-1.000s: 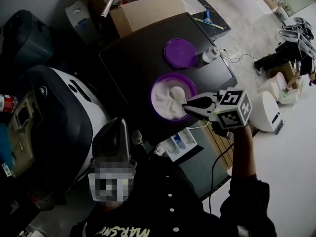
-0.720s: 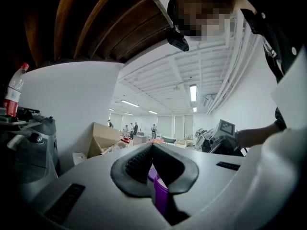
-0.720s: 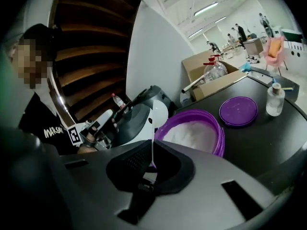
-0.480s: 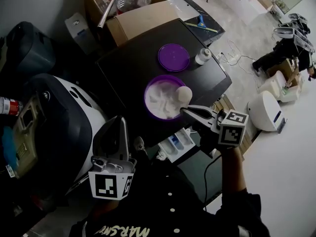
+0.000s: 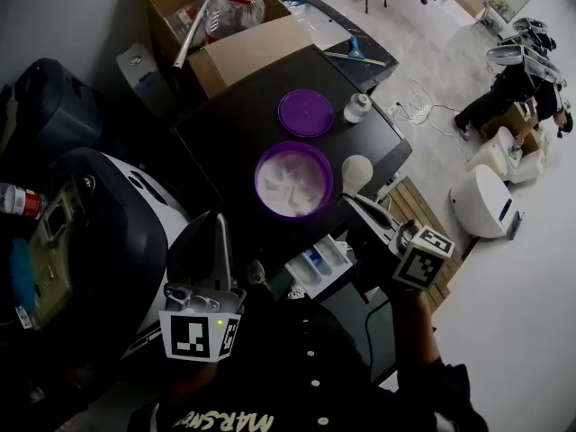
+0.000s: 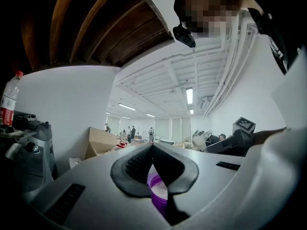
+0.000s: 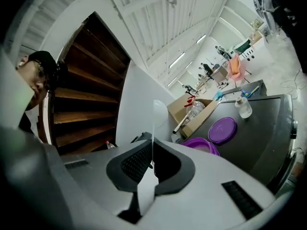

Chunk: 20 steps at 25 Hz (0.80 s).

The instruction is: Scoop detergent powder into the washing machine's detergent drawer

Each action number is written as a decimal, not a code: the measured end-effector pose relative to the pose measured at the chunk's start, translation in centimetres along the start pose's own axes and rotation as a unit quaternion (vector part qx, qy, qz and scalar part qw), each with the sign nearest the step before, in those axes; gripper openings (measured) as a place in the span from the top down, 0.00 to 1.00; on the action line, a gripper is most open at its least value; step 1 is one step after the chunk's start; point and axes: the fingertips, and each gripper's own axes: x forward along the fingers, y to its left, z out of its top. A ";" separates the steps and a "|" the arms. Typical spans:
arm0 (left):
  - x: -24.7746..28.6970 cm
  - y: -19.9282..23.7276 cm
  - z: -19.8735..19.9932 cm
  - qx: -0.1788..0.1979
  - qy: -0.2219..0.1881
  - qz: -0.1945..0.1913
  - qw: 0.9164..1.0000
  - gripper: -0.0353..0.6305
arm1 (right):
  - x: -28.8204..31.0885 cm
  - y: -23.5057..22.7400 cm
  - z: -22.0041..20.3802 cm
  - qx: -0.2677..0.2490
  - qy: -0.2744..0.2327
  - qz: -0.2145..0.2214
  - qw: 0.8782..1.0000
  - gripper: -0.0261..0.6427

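A purple tub (image 5: 292, 181) of white detergent powder stands on the black washing machine top (image 5: 234, 120). Its purple lid (image 5: 306, 112) lies behind it. My right gripper (image 5: 351, 200) is shut on the handle of a white scoop (image 5: 356, 171), held just right of the tub, above the machine's front edge. The open detergent drawer (image 5: 319, 264) juts out below and to the left. In the right gripper view the scoop (image 7: 159, 114) stands upright between the jaws of the gripper (image 7: 152, 150), with the tub (image 7: 201, 144) beyond. My left gripper (image 5: 216, 228) hangs shut and empty left of the drawer; its own view shows the gripper (image 6: 152, 150) facing the tub (image 6: 160, 193).
A small white bottle (image 5: 357, 107) stands beside the lid. An open cardboard box (image 5: 243, 34) with a plastic bottle sits behind the machine. A white and dark appliance (image 5: 117, 232) fills the left. A white device (image 5: 486, 203) and cables lie on the floor at right.
My right gripper has lifted the scoop out of the tub and carried it right and nearer, toward the machine's front edge. The left gripper has stayed in place.
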 end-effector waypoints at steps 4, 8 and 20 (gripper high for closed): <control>-0.1 -0.4 0.5 0.004 -0.006 -0.006 1.000 0.93 | -1.7 0.3 0.3 -0.001 -0.015 -0.006 1.000 0.91; 0.0 -1.0 0.5 0.006 -0.009 -0.018 1.000 0.93 | -3.3 -0.1 -0.1 -0.006 -0.018 -0.020 1.000 0.91; 1.8 -5.6 -0.2 0.002 0.000 -0.084 0.996 0.93 | -10.0 -2.6 -0.4 0.016 -0.061 -0.093 0.994 0.91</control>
